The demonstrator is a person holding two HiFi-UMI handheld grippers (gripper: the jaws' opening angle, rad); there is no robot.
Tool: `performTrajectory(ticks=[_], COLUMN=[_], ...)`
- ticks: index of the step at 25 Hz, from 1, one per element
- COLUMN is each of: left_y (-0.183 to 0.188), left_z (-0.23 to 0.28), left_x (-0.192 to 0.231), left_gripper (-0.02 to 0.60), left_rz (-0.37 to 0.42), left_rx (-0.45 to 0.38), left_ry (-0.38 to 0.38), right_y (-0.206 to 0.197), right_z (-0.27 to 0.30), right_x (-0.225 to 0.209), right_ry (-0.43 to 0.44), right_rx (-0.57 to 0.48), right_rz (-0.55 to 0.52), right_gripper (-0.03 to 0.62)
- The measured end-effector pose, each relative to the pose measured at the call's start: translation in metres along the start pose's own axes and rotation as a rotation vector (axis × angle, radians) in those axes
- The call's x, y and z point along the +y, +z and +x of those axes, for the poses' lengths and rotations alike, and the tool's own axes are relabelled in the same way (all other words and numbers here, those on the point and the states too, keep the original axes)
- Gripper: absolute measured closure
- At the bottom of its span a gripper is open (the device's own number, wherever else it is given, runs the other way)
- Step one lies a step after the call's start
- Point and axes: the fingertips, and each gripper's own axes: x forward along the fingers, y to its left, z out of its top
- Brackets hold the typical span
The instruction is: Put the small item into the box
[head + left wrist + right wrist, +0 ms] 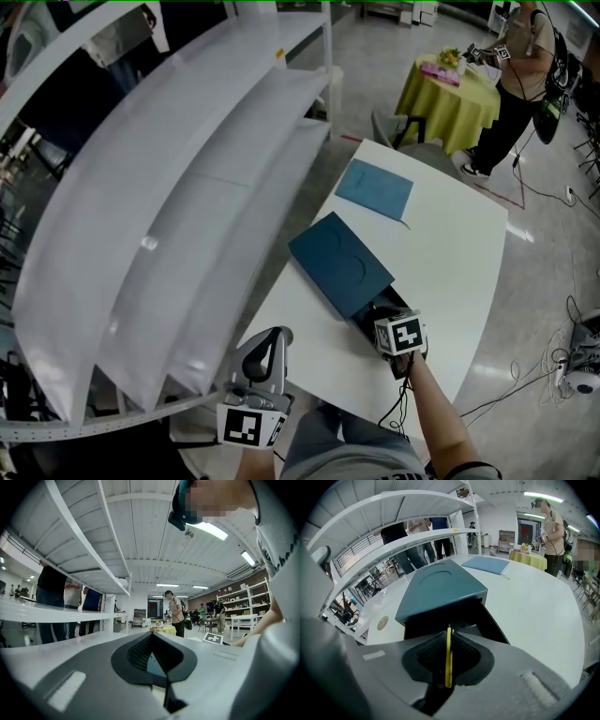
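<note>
Insertion step: the right gripper (pixel 449 637) pinches a thin yellow item (pixel 449 660) before the open teal box (pixel 440 588), lower centre. Next, ease it in and release. The left gripper (pixel 152 644) is closed and empty.

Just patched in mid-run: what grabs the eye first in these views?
The teal box in the middle of the white table stands out, its dark inner tray slid out toward the person. The right gripper sits at that opening, shut on a thin yellow item. The left gripper is shut and empty at the table's near edge.
</note>
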Motion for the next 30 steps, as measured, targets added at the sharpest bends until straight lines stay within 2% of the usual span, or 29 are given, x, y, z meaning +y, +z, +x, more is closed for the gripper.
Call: performTrajectory(ticks=[17,18,20,30], left_y=[0.006,0.006,0.007,0.01], left_z=[0.002,0.002,0.001,-0.001], left_x=[-0.01,-0.011,-0.011,-0.017], left_gripper=[0.565,0.565,0.565,0.565], left_rz=[0.01,0.012,0.013,0.014], left_rx=[-0.012,-0.013,-0.016,-0.028], left_ry=[-0.061,-0.065,-0.073,-0.118], right_y=[0.003,0.004,0.008,0.022], right_z=[-0.02,-0.022,-0.027,-0.07], right_x=[0.003,0.004,0.007,0.023], right_ry=[0.008,0.011,0.021,0.005], right_rx=[-0.087,-0.101,-0.141,-0.318], right_rz=[0.078,0.083,0.091,0.051], right_gripper=[0.545,0.546,0.592,0.592])
